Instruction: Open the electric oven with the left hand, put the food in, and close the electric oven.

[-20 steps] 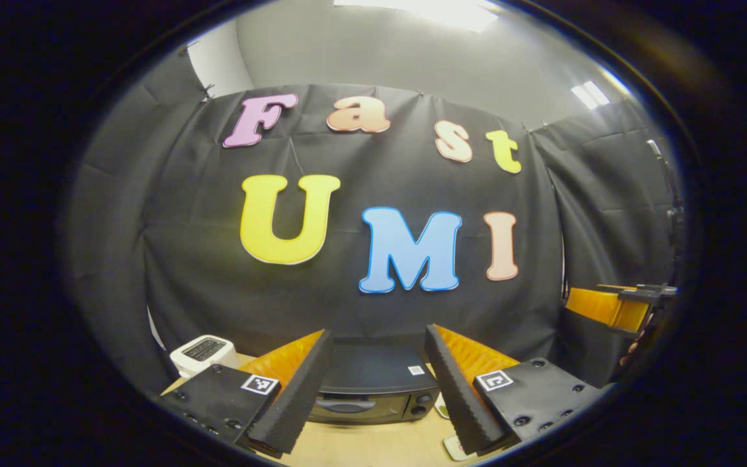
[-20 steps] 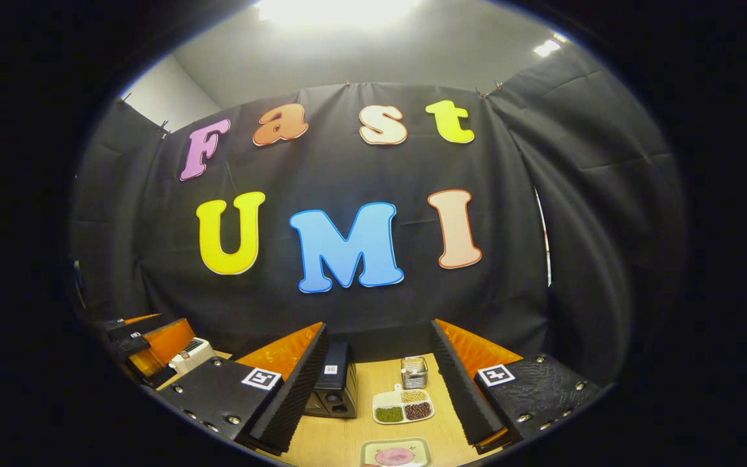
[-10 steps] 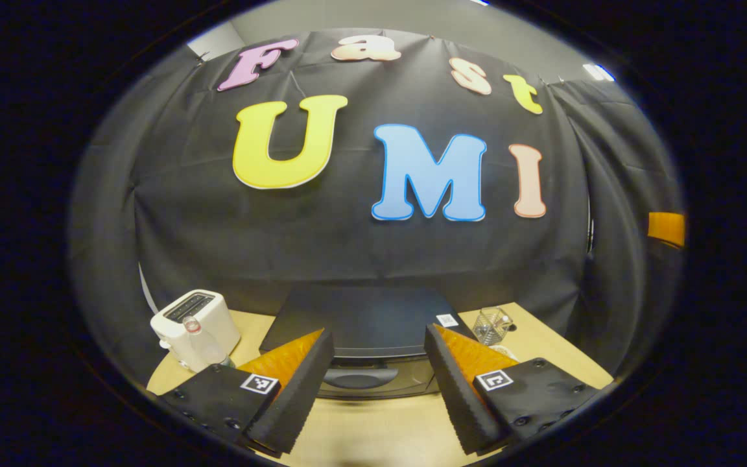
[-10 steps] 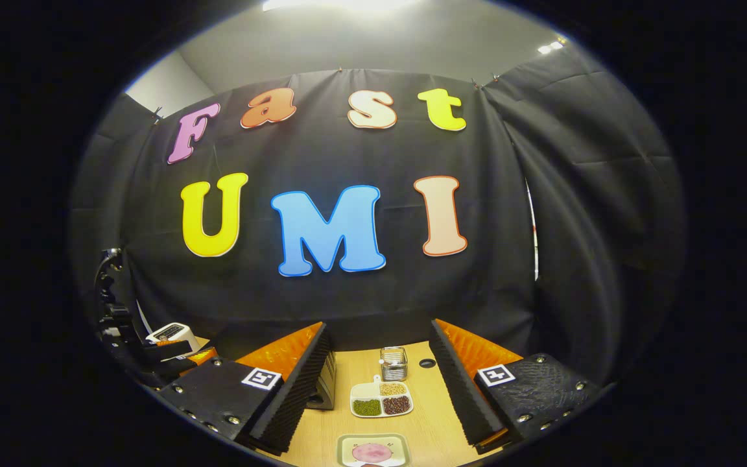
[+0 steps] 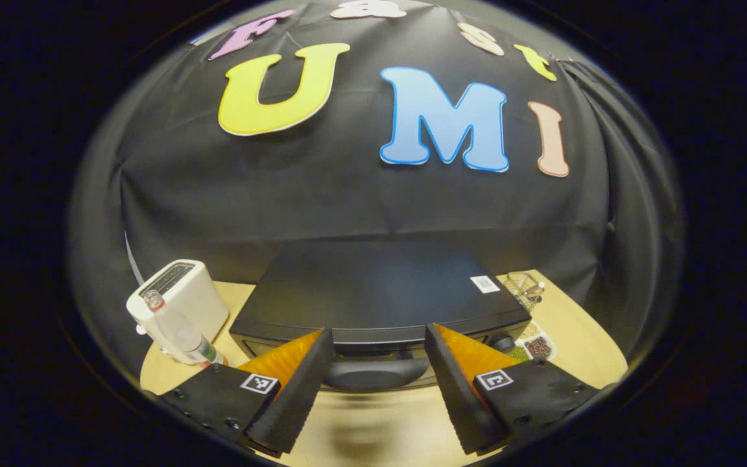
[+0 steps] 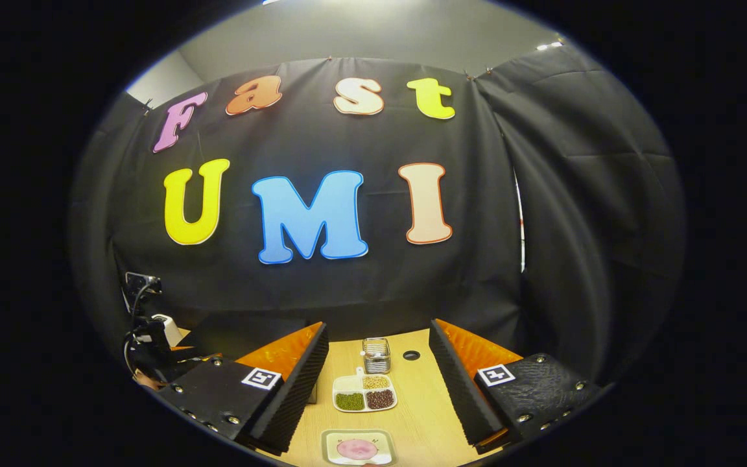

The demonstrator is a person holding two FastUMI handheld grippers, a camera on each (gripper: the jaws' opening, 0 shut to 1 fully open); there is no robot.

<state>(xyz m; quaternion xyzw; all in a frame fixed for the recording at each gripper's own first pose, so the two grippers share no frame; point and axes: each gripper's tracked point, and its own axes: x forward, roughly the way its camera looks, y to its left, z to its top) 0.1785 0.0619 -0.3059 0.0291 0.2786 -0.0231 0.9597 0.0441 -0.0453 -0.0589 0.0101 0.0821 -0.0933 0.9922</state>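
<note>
Counter (image 5: 581, 337): one, wood. Oven (image 5: 373, 292): one, door shut. It looms far larger in the left gripper view than a second ago; its handle (image 5: 373, 374) now sits between the spread, empty fingers of the left gripper (image 5: 373, 389), so the grasp looks imminent. Toaster (image 5: 179, 305): one. Bottle (image 5: 179, 331): one. Right gripper (image 6: 377, 395): fingers apart, holding nothing, above one food plate (image 6: 357, 447) and one three-part dish (image 6: 365, 394).
</note>
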